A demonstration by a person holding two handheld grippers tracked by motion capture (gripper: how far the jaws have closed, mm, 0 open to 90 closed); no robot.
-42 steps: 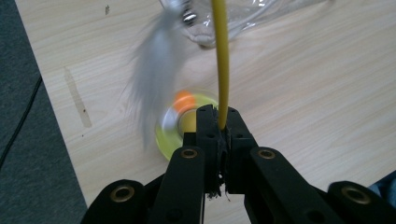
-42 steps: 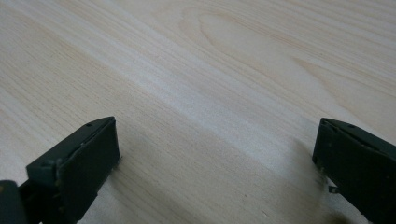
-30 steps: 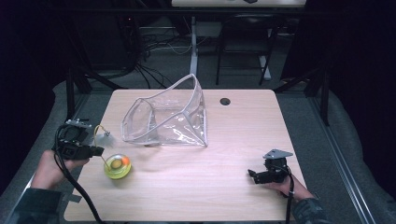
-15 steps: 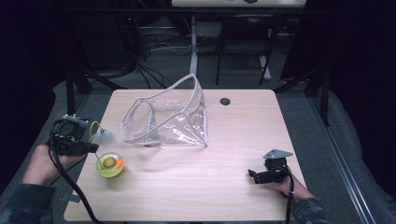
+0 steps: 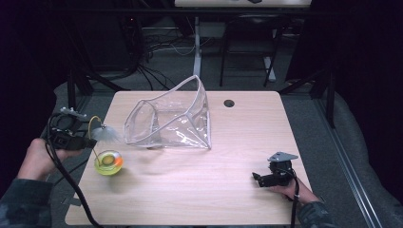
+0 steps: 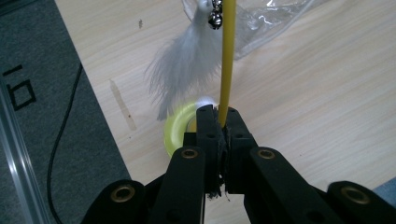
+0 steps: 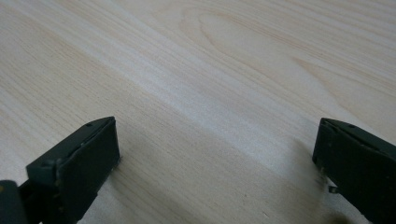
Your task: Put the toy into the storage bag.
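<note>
A cat toy with a yellow-green round base (image 5: 109, 162) sits near the table's left edge. Its thin yellow wand (image 6: 227, 56) rises from the base and carries a white feather (image 5: 105, 134) and small bells (image 6: 215, 17). My left gripper (image 5: 89, 141) is shut on the wand just above the base (image 6: 179, 127), with the feather (image 6: 187, 65) hanging beyond the jaws. A clear plastic bag (image 5: 168, 116) lies open-mouthed on its side behind the toy. My right gripper (image 5: 257, 177) rests low at the front right, its jaws (image 7: 217, 149) wide open over bare wood.
The wooden table (image 5: 199, 190) has a dark cable hole (image 5: 229, 103) at the back. Grey floor (image 6: 42, 116) with a black cable lies off the table's left edge. Chair legs and cables stand behind the table.
My left gripper has drawn slightly left and back with the wand, and the toy's base has slid a little left. The right gripper has stayed put.
</note>
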